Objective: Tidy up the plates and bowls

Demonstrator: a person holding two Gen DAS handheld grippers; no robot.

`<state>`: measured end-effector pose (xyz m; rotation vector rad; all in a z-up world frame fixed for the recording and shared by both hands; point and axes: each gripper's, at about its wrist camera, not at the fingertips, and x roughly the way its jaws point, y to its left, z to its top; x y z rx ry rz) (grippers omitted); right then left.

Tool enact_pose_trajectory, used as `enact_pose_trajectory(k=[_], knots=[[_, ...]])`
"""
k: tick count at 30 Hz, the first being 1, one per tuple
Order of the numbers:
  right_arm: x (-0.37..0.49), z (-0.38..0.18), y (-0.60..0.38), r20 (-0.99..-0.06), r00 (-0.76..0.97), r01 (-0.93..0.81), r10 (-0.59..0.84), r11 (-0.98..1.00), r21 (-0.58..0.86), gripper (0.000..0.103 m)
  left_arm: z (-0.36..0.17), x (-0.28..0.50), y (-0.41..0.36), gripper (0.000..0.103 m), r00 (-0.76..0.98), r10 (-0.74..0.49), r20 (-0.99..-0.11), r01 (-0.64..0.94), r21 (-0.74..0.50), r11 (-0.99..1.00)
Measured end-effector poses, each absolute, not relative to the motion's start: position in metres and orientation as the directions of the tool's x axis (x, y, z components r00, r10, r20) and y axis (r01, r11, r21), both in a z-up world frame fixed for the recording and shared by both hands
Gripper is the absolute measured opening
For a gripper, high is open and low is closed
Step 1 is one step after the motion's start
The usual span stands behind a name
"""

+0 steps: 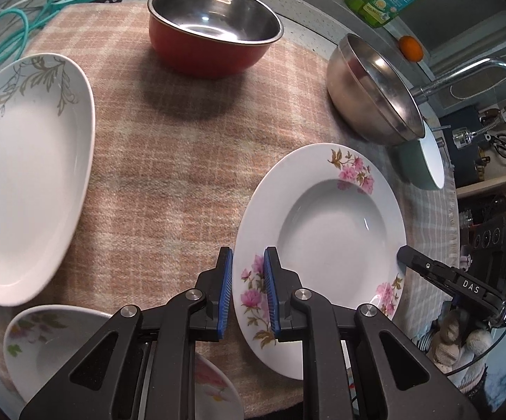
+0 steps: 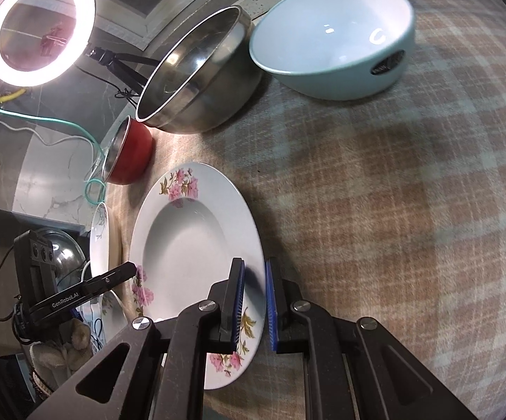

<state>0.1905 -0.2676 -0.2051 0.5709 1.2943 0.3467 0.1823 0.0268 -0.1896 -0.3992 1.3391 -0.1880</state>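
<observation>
The pink-flowered deep plate (image 1: pixel 322 245) lies on the checked cloth (image 1: pixel 169 161) that covers the worktop, and both grippers are clamped on its rim from opposite sides. The left gripper (image 1: pixel 248 290) has its blue pads astride the rim by a spray of pink blossoms, and the right gripper (image 2: pixel 254 308) pinches the far edge, one pad above the rim and one below. Seen from the right wrist, the plate's near edge appears to stand a little off the cloth, though I cannot be sure it is lifted. The step in hand looks like a two-handed carry of this plate to join another. The likely partners are the large white plate with grey leaves (image 1: pixel 25 175), well apart on the cloth, and a small flowered dish (image 1: pixel 53 343) near the left gripper's base. Further off stand a red bowl with a steel inside (image 1: pixel 214 31), a steel bowl (image 1: pixel 371 91) tilted on its side, and a pale blue-green bowl (image 2: pixel 336 35) just beside it. The next move calls for raising both hands together, keeping the plate level so that neither narrow grip slips, and clearing the other rims before setting it down.
</observation>
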Motion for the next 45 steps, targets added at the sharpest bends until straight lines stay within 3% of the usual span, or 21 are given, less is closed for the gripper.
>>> enact_pose_trajectory(k=[45], knots=[[0.119, -0.208, -0.282, -0.802, 0.231, 0.132, 0.551, 0.799, 0.587, 0.011, -0.188, 0.165, 0.01, 0.016, 0.199, -0.337, -0.92, -0.003, -0.344, 0.939]])
